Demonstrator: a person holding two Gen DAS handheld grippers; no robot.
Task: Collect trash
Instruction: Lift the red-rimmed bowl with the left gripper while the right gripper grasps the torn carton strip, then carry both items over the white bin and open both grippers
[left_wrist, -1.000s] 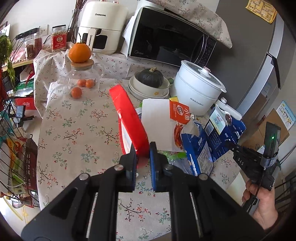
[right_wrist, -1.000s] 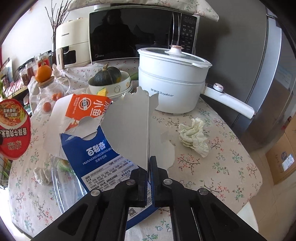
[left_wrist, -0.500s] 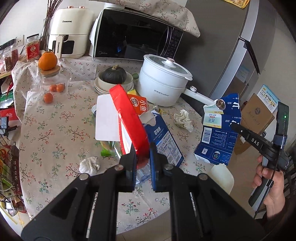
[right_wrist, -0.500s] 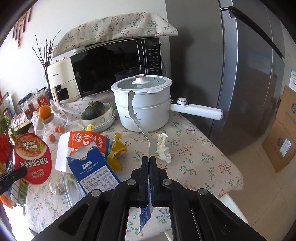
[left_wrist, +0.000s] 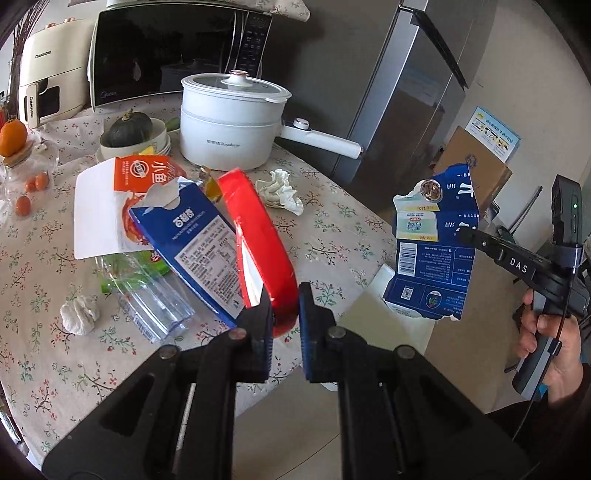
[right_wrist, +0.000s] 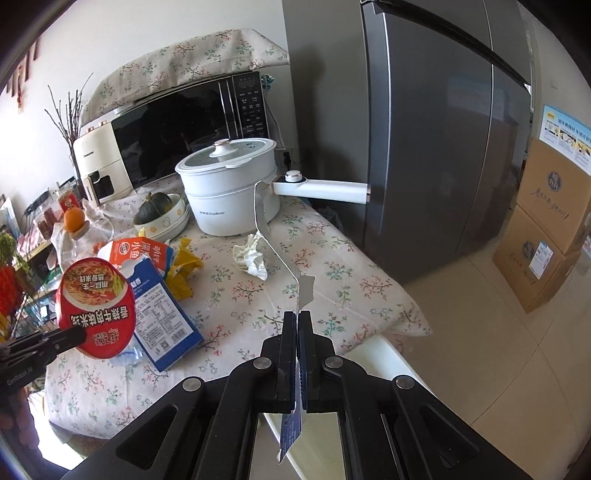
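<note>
Beyond the table (left_wrist: 332, 229) edge, both tools angled downward: left tool (left_wrist: 282, 314) gripping red lid (left_wrist: 258, 243), right tool (right_wrist: 297, 332) pinching torn blue carton (left_wrist: 432, 251).

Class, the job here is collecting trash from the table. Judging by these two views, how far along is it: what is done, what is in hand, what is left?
Done: nothing visibly binned; no bin shows. In hand: the left gripper clamps the red noodle-cup lid; the right gripper is shut on a flattened blue carton, held off the table's edge. Left on the table: blue box, orange-and-white packet, clear plastic container, two crumpled tissues.
</note>
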